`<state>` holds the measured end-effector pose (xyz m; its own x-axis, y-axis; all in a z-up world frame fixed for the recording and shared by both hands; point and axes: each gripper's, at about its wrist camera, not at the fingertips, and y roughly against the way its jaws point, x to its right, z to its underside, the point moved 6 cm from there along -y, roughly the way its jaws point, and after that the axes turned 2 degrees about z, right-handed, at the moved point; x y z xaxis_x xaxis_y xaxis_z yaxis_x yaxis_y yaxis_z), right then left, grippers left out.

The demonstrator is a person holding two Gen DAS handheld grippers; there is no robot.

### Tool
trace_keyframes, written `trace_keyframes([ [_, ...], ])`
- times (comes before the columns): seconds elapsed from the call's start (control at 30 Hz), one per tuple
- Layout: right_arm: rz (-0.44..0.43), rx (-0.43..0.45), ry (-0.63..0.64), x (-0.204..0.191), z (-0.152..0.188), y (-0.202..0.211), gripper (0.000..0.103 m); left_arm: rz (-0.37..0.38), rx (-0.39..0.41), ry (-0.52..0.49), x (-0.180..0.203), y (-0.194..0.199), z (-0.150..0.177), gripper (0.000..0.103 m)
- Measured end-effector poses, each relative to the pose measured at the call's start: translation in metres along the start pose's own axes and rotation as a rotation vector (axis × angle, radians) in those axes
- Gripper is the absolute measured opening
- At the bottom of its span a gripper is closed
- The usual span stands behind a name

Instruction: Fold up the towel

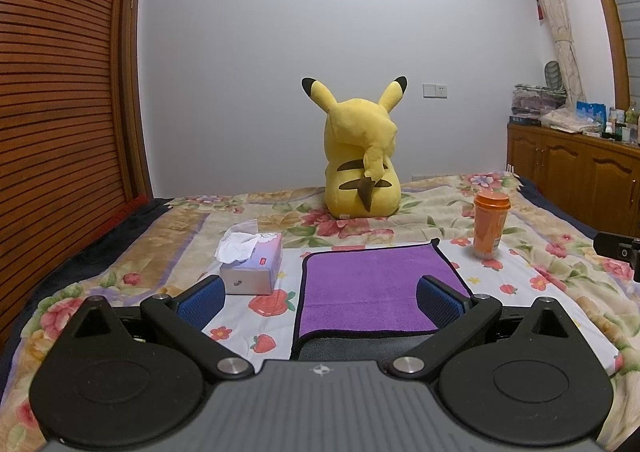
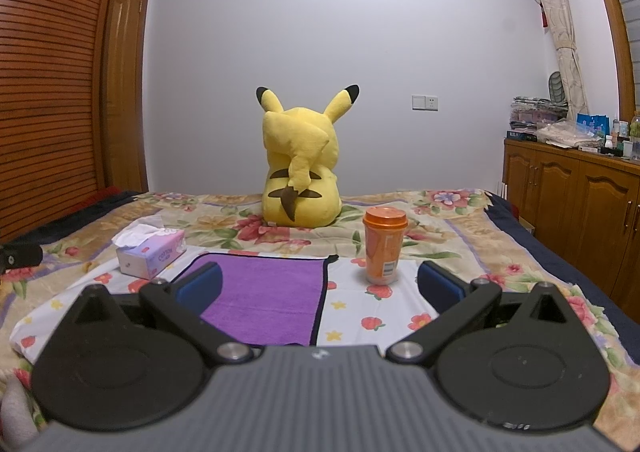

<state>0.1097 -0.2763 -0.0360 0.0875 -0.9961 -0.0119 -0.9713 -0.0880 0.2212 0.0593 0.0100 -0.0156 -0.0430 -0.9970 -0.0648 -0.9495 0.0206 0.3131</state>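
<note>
A purple towel (image 1: 368,284) with a dark edge lies flat on the flowered bedspread (image 1: 152,252); it also shows in the right wrist view (image 2: 272,292). My left gripper (image 1: 320,296) is open and empty, hovering over the towel's near left part, its right finger over the cloth. My right gripper (image 2: 320,288) is open and empty, its left finger over the towel's right part, its right finger beyond the towel's right edge. The towel's near edge is hidden behind both gripper bodies.
A tissue box (image 1: 252,264) sits left of the towel, an orange lidded cup (image 1: 490,224) to its right, also seen in the right wrist view (image 2: 384,248). A yellow plush toy (image 1: 360,168) sits behind. A wooden cabinet (image 2: 572,204) stands at right.
</note>
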Motion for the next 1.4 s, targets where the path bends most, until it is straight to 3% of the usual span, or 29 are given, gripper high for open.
trace_keyframes([
  [1.4, 0.0, -0.011, 0.005, -0.0006, 0.006, -0.0024, 0.103, 0.003, -0.017, -0.008, 0.0069, 0.0014, 0.0054, 0.103],
])
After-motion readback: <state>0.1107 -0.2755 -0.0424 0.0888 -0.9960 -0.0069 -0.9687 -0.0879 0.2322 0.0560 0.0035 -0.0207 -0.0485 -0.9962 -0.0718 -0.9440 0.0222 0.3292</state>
